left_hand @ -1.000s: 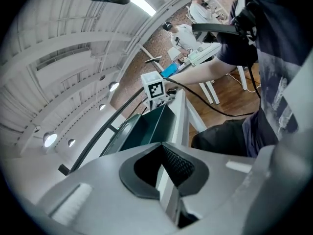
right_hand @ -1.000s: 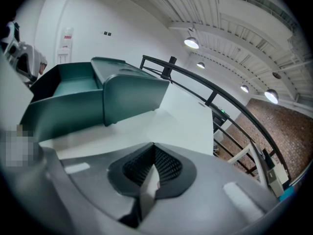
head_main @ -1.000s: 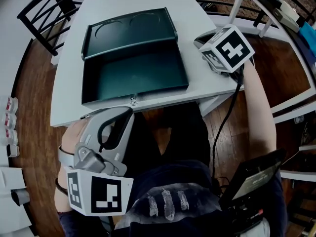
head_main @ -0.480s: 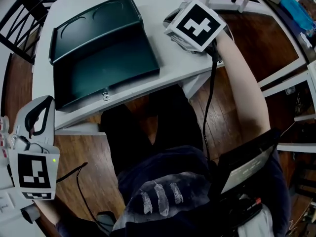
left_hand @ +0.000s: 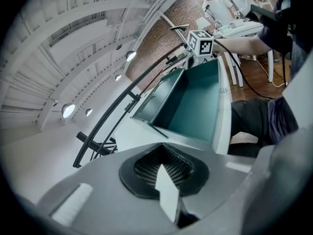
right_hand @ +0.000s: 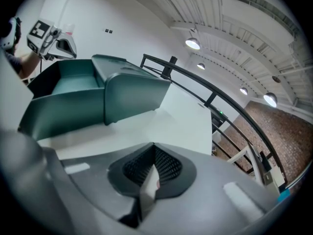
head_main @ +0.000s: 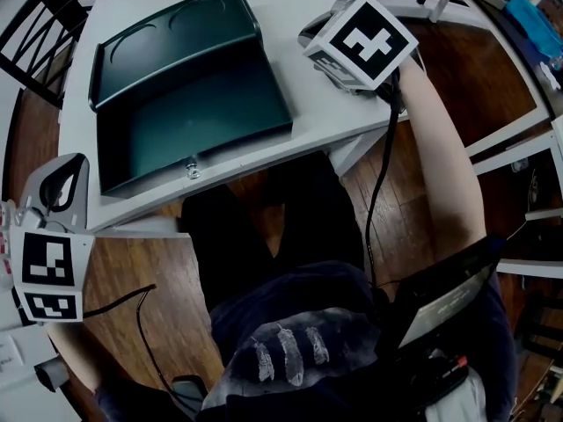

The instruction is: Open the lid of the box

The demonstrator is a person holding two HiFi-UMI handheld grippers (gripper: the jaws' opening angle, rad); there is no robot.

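The dark green box lies open on the white table, with nothing inside. Its lid is folded back flat on the far side, and a small metal latch hangs at the front edge. My left gripper hangs off the table's near left corner, jaws shut and empty. My right gripper rests on the table just right of the lid; its jaws, under the marker cube, are shut on nothing. From the left gripper the box lies ahead. From the right gripper the box is ahead left.
A black chair stands at the table's far left. White frame rails run along the right over the wood floor. A dark screen sits by the person's lap, and a black cable trails from the right gripper.
My left gripper has swung from the front middle, below the table edge, out to the left side. The right gripper has kept its place beside the open lid.
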